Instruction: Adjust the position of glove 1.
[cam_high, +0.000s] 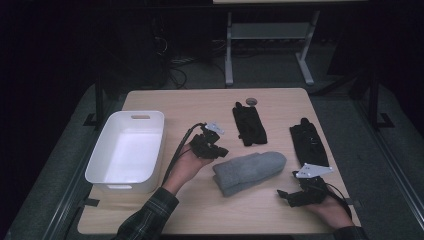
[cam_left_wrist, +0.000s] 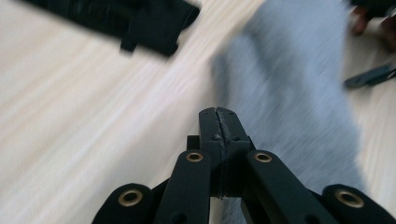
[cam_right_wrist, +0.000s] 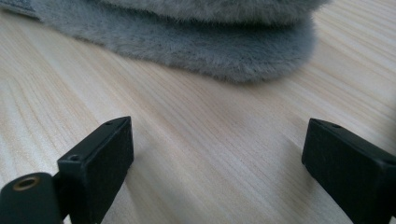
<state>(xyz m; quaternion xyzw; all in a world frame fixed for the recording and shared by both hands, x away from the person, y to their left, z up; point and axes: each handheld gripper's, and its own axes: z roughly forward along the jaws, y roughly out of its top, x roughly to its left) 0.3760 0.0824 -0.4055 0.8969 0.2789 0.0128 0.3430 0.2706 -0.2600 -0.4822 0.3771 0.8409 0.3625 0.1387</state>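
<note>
A grey fluffy folded cloth (cam_high: 249, 171) lies in the middle of the wooden table (cam_high: 200, 107). My left gripper (cam_high: 220, 150) hovers just left of the cloth's upper end; in the left gripper view its jaws are pressed together with nothing between them (cam_left_wrist: 218, 116), and the blurred grey cloth (cam_left_wrist: 299, 93) lies right behind them. My right gripper (cam_high: 284, 195) rests low near the table's front right, pointing left toward the cloth. In the right gripper view its jaws stand wide apart (cam_right_wrist: 217, 154) over bare wood, the cloth's furry edge (cam_right_wrist: 210, 42) a short way ahead.
A white plastic bin (cam_high: 127, 150) stands at the table's left. Two black gloves lie farther back: one (cam_high: 249, 124) behind the cloth, one (cam_high: 309, 142) at the right. A small round disc (cam_high: 251, 101) sits near the far edge. A desk frame stands beyond the table.
</note>
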